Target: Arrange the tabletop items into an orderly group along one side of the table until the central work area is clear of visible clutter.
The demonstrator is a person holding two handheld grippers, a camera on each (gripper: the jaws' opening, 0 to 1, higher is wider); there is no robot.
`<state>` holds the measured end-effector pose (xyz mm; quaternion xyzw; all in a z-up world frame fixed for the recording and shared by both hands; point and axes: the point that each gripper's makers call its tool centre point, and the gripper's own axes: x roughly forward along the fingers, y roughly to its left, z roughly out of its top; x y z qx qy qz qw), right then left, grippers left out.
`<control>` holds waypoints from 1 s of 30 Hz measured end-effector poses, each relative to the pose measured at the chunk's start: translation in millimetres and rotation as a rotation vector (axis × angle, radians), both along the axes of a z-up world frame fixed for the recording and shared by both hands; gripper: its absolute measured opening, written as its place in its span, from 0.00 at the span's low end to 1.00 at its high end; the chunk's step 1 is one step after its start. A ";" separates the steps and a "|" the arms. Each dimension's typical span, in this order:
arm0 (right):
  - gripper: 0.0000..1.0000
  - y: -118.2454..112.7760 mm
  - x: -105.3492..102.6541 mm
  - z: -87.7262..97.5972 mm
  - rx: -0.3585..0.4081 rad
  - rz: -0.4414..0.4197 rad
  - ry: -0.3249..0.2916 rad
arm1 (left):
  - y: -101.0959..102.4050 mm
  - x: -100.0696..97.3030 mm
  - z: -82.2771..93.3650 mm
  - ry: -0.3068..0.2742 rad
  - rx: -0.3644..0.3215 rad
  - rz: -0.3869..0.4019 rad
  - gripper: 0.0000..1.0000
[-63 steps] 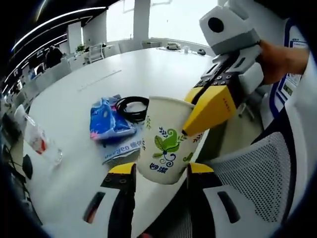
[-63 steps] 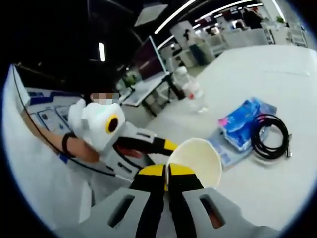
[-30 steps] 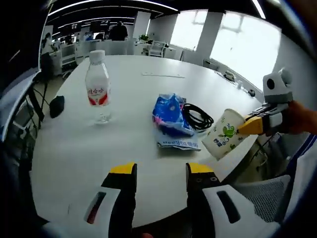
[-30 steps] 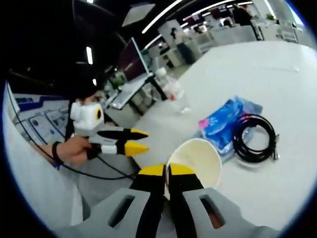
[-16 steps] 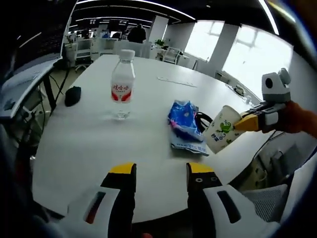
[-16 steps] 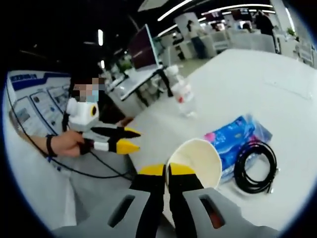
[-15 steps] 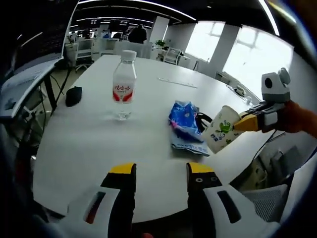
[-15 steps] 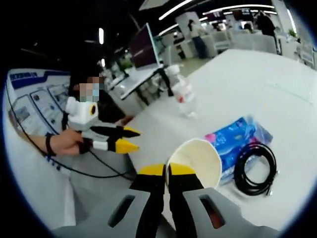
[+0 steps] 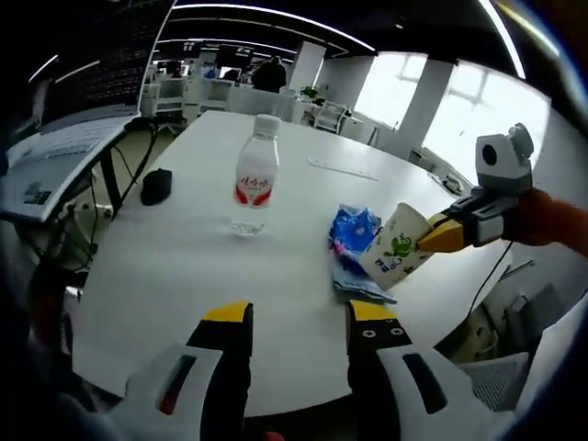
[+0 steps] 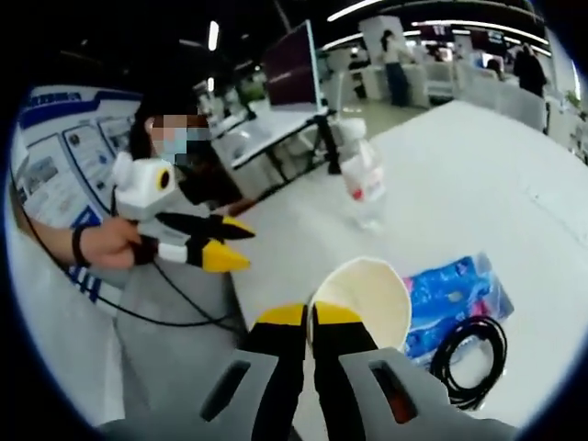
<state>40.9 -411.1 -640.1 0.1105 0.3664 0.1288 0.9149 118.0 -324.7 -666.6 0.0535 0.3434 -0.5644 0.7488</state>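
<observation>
Two grippers: right gripper (image 10: 310, 317) jaws pinched on paper cup (image 10: 366, 299) rim, left gripper (image 9: 292, 317) jaws apart, empty.

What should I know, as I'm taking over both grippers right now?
Right gripper: shut on the rim of the white paper cup with green print, held above the white table.
Left gripper: open, holding nothing.
On the table: clear plastic water bottle with red label, blue tissue pack, black coiled cable, small black object.
Done: cup picked up. Left: set it down, group everything along one side.
</observation>
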 end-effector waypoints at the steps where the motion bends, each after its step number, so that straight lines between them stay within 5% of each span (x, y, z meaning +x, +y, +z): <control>1: 0.00 0.6 1.4 -1.5 -0.012 0.014 0.008 | -0.4 -1.2 0.3 -0.003 0.001 -0.005 0.39; 10: 0.00 -2.0 12.2 -10.5 -0.108 0.104 0.050 | -2.8 -0.6 3.9 -0.018 -0.008 -0.011 0.39; 19: 0.00 -19.4 44.9 -19.1 -0.252 0.185 0.088 | -4.9 4.5 8.4 -0.036 -0.012 -0.018 0.39; 30: 0.00 -23.4 80.0 -49.2 -0.487 0.415 0.178 | 0.7 1.6 10.9 -0.043 -0.012 -0.022 0.39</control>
